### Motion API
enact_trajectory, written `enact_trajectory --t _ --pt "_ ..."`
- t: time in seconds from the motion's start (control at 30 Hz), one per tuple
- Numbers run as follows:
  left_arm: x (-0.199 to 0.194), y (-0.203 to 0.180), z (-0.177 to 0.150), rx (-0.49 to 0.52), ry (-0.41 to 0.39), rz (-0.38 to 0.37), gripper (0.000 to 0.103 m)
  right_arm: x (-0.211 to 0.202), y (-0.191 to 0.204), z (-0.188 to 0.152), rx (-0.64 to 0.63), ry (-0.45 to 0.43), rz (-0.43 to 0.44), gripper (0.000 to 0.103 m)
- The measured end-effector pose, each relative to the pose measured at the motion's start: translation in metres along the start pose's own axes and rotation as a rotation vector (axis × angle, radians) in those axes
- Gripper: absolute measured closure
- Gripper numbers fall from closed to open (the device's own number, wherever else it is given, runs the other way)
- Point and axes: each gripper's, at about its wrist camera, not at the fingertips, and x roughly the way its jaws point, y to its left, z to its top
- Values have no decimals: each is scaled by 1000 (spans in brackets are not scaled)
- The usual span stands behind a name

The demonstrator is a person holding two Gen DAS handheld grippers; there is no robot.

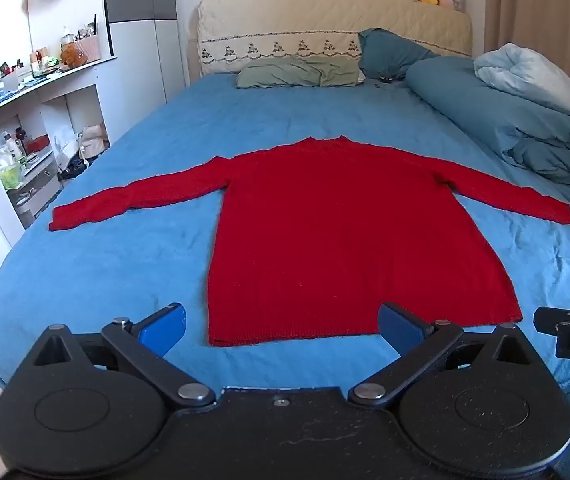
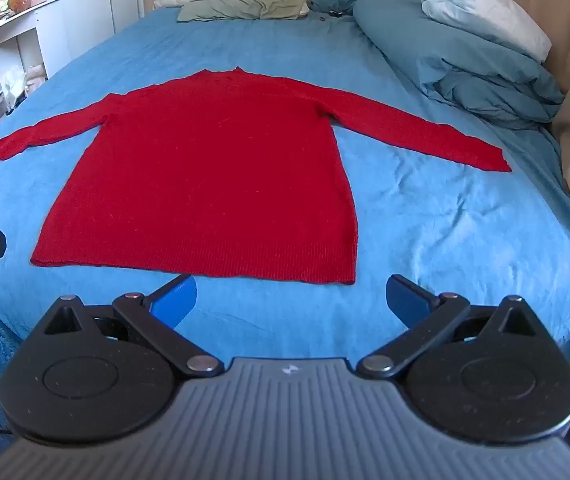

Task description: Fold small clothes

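The bed carries everything here, its blue sheet smoothed out so you have a broad, soft place to fold on. The bundled duvet is pushed against the right edge and the pillows sit up at the head edge, which leaves the middle and foot of the bed for the work.

The red sweater lies flat in the middle of the bed, hem toward the foot edge nearest you, collar toward the head. Both sleeves are stretched out sideways, one toward the left edge, one toward the right, so every fold line is exposed and nothing is yet folded; judged from this, you are at the very start.

Your left tool hovers just short of the hem, jaws spread wide with nothing between them, facing the hem's middle. Your right tool is likewise released and empty, near the hem's right corner. Both sit low at the foot edge, probably placed to reach in for a sleeve or a hem corner
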Motion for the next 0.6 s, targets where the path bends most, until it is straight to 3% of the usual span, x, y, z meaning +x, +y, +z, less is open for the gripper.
enact_trajectory --t 0.27,0.6 --pt "-4 5 3 -13 -11 -19 0 -1 1 0 1 0 -1 0" --pt "-3 -2 1 -2 -18 11 0 1 -2 -1 0 3 5 0"
